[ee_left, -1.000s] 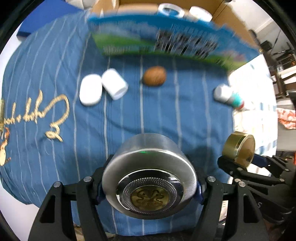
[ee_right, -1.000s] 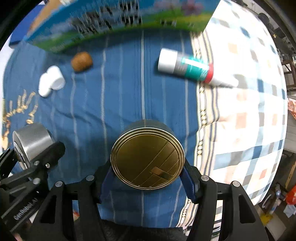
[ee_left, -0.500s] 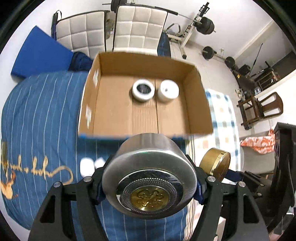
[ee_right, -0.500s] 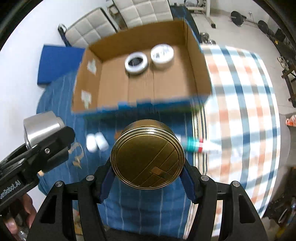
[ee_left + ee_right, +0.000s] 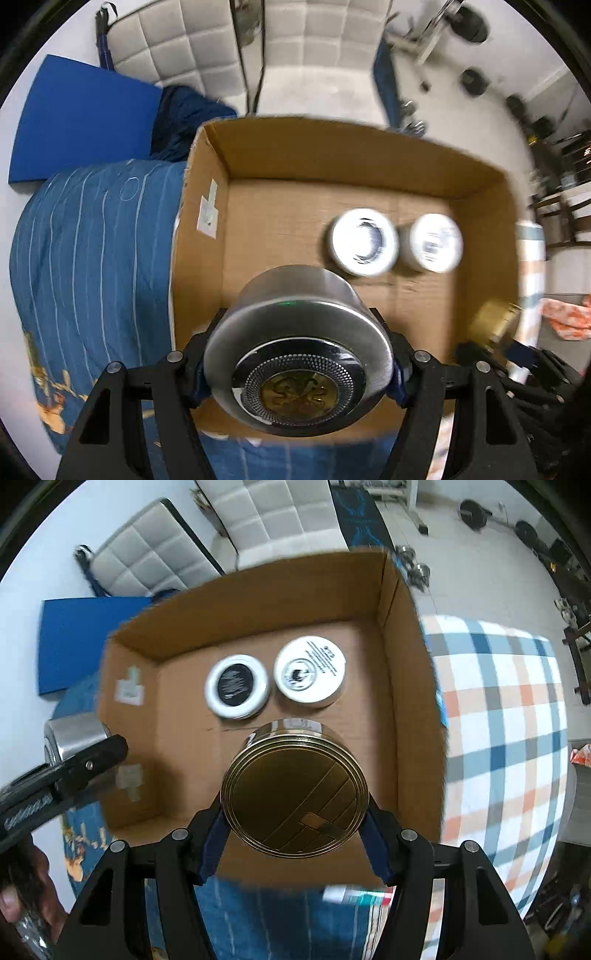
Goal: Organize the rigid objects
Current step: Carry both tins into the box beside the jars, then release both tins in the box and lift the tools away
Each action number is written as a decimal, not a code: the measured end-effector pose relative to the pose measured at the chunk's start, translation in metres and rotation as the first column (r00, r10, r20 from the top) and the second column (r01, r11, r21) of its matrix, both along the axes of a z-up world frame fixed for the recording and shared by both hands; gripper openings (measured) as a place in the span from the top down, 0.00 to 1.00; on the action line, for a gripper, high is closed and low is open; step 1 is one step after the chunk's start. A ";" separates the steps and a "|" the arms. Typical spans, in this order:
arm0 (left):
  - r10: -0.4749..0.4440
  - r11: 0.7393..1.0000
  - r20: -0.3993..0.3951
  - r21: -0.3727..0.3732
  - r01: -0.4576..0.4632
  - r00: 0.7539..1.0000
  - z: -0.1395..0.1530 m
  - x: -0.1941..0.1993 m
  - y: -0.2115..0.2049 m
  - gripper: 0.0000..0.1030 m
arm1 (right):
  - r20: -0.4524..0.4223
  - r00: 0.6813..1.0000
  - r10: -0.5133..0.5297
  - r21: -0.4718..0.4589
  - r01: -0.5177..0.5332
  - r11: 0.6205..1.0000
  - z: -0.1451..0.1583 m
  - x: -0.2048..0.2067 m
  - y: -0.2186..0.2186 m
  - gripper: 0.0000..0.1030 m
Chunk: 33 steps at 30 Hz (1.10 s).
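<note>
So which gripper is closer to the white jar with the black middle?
Right, probably. The right gripper holds its gold tin just before the black-centred white jar; the left gripper, with its silver tin, hangs at the box's left wall.

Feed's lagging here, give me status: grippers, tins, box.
Left gripper shut on silver tin; right gripper shut on gold tin. Both over cardboard box. Two white jars inside; near floor bare.
</note>
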<state>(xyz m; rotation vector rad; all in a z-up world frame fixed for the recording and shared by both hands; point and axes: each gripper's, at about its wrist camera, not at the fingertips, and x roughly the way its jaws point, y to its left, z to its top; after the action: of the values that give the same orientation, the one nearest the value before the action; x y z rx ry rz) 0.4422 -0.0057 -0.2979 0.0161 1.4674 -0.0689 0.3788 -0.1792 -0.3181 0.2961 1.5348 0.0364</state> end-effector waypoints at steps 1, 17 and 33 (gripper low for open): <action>-0.002 1.000 -0.016 0.031 0.003 1.000 -0.012 0.011 -0.001 0.33 | -0.023 1.000 -0.002 -0.007 0.002 1.000 -0.013 0.007 -0.001 0.36; -0.027 0.988 -0.189 0.146 0.056 0.982 -0.109 0.079 -0.016 0.33 | -0.237 0.966 0.103 -0.099 -0.130 0.987 -0.118 0.055 0.021 0.36; 0.045 0.999 -0.259 0.012 -0.044 0.965 -0.107 0.089 0.019 0.31 | -0.280 0.953 0.117 -0.078 -0.144 0.986 -0.122 0.064 0.029 0.32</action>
<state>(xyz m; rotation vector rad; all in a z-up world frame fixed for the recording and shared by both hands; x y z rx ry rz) 0.5314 0.0138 -0.4047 -0.0216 1.7298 -0.0301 0.4433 -0.1498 -0.4402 0.1236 1.8251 0.0247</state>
